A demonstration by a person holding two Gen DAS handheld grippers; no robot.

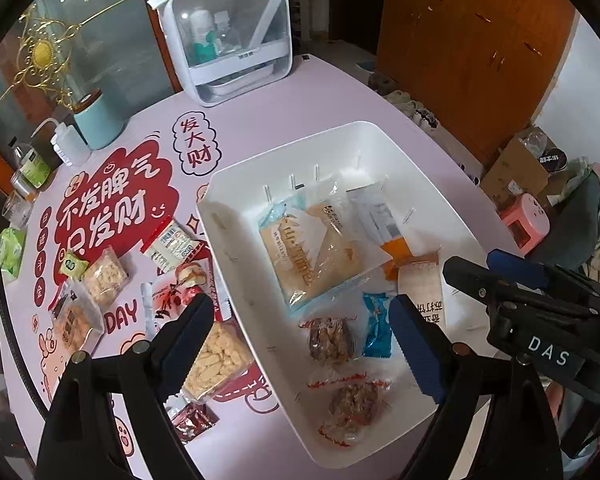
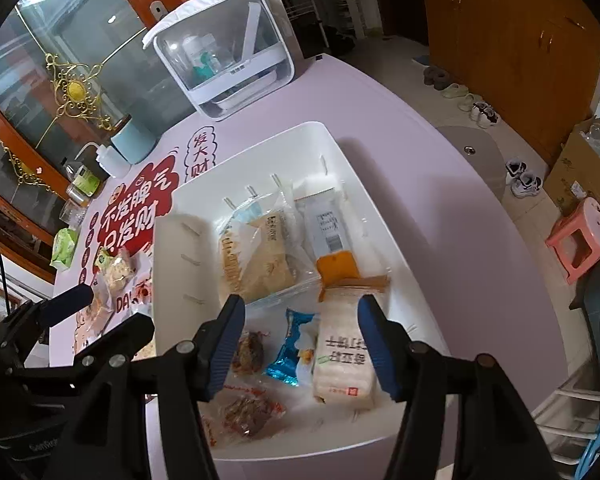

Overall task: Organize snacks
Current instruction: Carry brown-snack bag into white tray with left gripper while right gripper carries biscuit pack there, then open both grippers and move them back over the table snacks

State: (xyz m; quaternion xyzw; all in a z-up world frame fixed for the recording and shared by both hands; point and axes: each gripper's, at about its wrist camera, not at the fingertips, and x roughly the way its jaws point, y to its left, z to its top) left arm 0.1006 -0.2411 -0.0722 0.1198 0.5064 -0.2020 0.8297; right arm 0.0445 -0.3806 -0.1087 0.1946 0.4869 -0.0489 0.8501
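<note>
My left gripper point(image 1: 300, 328) stands wide open over the bin's point(image 1: 432, 184) near-left rim, nothing between its jaws. Only the left view shows the loose snacks still on the mat point(image 1: 236, 128): a clear pack of pale puffed sticks point(image 1: 216, 360) at 7 o'clock from the bin, a crinkly red foil packet point(image 1: 190, 420) below it, two clear packs of pale cubes point(image 1: 104, 276) further left, and a red-edged white sachet point(image 1: 172, 246) at 9 o'clock.

Inside the bin, smooth white plastic with rounded corners, I see a flat glossy cake pack point(image 1: 316, 248) at the centre, two lumpy brown treats point(image 1: 332, 340) in clear twisted wrappers near me, and a small blue foil packet point(image 1: 376, 328).

My right gripper point(image 2: 300, 344) hangs part open above the bin floor, its blue ribbed pads clear of everything. Only this view shows in full the long white cracker sleeve point(image 2: 340, 356), lying under the right jaw, at 3 o'clock of the blue packet point(image 2: 294, 348).
</note>
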